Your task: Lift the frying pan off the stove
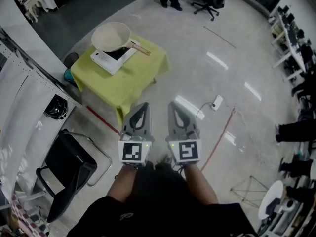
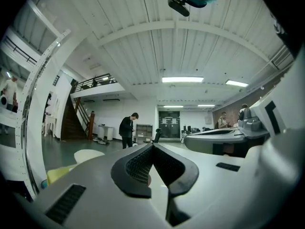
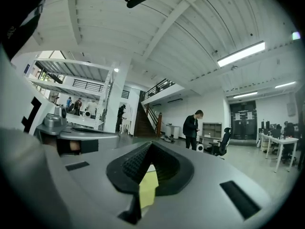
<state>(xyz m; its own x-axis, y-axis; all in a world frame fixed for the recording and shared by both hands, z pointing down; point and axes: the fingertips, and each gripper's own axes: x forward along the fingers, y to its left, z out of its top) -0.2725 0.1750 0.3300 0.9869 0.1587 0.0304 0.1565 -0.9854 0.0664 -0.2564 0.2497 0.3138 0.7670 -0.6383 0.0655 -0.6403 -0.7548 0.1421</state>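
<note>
The frying pan [image 1: 111,36] sits unlifted on the stove [image 1: 109,61] at the table's [image 1: 129,85] far corner; the left gripper [image 1: 143,106] and right gripper [image 1: 173,106] hang well apart from it, jaws pressed together, empty.

The cream frying pan [image 1: 111,36] looks matt inside, its handle [image 1: 140,48] like pale wood. The white stove [image 1: 101,58] is smooth, hard plastic. A soft yellow-green cloth [image 1: 133,78] drapes in folds. The polished floor [image 1: 232,73] gleams with light streaks. The left gripper [image 1: 143,105] and right gripper [image 1: 174,104] have smooth grey plastic shells and ribbed black pads [image 2: 138,166].
</note>
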